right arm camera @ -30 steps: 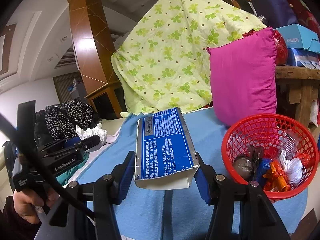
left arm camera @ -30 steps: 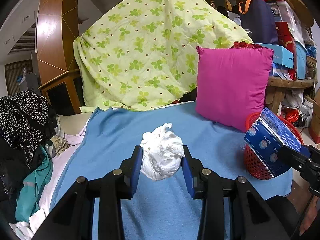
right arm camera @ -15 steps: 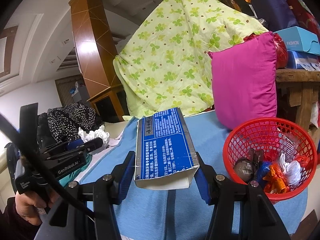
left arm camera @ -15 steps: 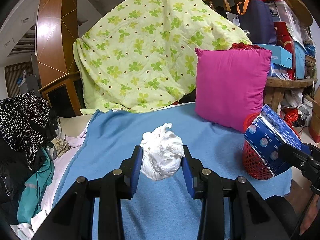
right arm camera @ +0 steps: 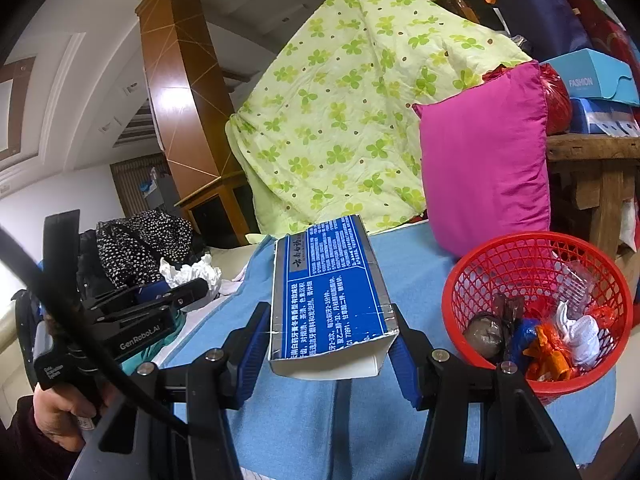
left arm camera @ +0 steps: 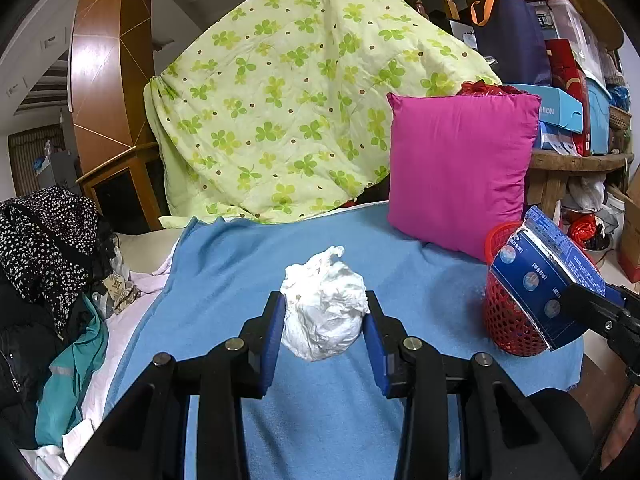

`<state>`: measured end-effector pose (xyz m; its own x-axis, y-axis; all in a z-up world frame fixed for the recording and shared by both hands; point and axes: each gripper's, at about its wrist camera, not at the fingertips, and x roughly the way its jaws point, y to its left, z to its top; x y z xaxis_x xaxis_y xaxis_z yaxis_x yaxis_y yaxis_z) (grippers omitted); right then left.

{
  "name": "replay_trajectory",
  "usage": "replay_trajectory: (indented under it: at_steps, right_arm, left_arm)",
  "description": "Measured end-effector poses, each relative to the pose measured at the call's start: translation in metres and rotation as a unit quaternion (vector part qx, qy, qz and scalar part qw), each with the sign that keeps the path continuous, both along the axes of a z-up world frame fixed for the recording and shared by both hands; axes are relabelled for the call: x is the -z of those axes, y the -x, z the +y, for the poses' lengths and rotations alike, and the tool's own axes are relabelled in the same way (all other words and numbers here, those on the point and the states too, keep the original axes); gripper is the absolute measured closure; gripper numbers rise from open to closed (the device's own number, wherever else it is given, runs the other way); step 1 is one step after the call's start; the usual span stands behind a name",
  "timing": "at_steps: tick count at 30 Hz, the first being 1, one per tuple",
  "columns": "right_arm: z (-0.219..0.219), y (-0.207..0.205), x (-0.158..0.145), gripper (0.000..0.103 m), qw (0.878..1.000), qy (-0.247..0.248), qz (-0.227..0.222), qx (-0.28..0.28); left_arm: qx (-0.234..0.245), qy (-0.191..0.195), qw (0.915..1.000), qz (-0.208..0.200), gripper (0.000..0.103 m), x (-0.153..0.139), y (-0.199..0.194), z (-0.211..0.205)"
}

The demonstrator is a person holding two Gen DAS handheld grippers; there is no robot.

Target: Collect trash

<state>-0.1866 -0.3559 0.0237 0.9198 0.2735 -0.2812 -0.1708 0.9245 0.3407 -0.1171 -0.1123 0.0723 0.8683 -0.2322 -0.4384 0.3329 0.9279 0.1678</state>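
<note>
White crumpled tissue [left arm camera: 324,304] is pinched between the blue pads of the left gripper [left arm camera: 324,330], held above a blue blanket [left arm camera: 248,256]; a red basket [left arm camera: 506,328] stands at the right edge, by a pink pillow [left arm camera: 456,168].

From the right wrist, the right gripper [right arm camera: 330,342] clamps a blue carton [right arm camera: 328,292] (open end toward the camera) just left of the red basket [right arm camera: 520,248], which holds wrappers [right arm camera: 548,348].

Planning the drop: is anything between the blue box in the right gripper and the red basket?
Nothing visible. The blue cardboard box, clamped in the right gripper, is beside the red plastic mesh basket; only blue cloth lies between, and the basket's top is open.
</note>
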Motion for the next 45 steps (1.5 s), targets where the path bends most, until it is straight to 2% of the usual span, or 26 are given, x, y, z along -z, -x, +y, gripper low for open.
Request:
replay_trajectory:
  at_steps: [45]
  right_arm:
    - [0.003, 0.03, 0.0, 0.044, 0.999, -0.027, -0.018, 0.028]
  left_arm:
    - [0.024, -0.013, 0.9996, -0.006, 0.063, 0.0, 0.007, -0.008]
